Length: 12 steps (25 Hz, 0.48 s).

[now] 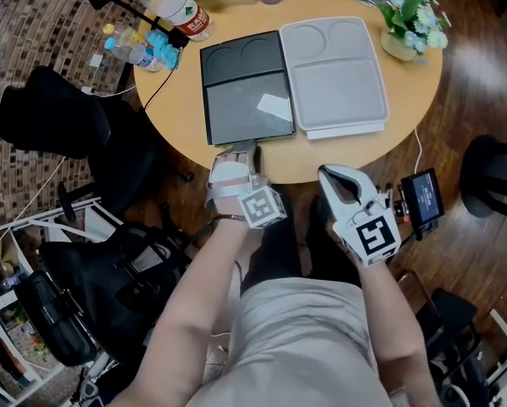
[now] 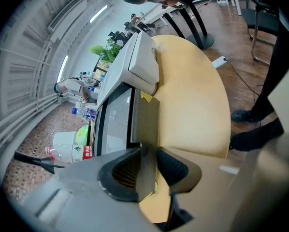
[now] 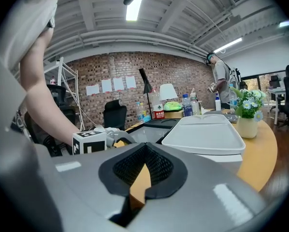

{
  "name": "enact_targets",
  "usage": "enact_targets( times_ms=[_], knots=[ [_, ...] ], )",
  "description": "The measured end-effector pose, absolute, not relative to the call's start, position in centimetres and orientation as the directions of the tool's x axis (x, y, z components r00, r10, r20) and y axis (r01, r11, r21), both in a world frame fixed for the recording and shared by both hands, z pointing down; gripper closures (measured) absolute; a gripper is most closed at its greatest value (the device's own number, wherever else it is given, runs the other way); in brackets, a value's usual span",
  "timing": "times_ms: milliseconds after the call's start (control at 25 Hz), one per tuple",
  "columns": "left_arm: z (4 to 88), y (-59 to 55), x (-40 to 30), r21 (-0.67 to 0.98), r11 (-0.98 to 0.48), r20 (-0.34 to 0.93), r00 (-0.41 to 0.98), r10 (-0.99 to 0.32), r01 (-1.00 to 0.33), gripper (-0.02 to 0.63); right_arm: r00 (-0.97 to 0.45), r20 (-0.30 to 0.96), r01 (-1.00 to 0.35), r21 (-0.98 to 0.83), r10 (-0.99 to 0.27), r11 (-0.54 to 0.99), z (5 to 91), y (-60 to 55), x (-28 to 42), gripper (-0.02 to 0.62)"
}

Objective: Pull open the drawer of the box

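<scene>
A black box lies flat on the round wooden table, with a white box beside it on the right. A grey drawer tab sticks out of the black box's near side. My left gripper is at that side. In the left gripper view, the left gripper stands open with the tab between its pads. My right gripper hangs just off the table's near edge, away from both boxes. The right gripper is shut and holds nothing.
A flower pot stands at the table's far right and water bottles at the far left. A black chair is left of the table. A small screen on a stand sits by my right gripper.
</scene>
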<state>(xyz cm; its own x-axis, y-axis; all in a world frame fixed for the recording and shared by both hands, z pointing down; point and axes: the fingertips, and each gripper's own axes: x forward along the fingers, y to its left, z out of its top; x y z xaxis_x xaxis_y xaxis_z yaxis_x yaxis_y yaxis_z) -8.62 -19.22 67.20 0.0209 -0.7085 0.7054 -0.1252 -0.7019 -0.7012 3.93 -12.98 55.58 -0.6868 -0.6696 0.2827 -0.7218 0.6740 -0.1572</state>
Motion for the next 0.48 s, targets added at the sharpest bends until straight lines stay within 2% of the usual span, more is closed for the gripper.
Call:
enact_targets(
  times_ms=[80,480],
  knots=[
    [66.8,-19.6,-8.6,-0.713,-0.690,0.693,0.026,-0.720,-0.122,0.534,-0.689,0.281,-0.720,-0.158,-0.668,0.676,55.6,-13.0,3.7,0.594],
    [66.2,-18.3,-8.2,-0.659,-0.739,0.740,0.058,-0.670,-0.143,0.562,-0.715,0.290,-0.689,-0.138,-0.636,0.711,54.7,-12.8,2.1,0.594]
  ],
)
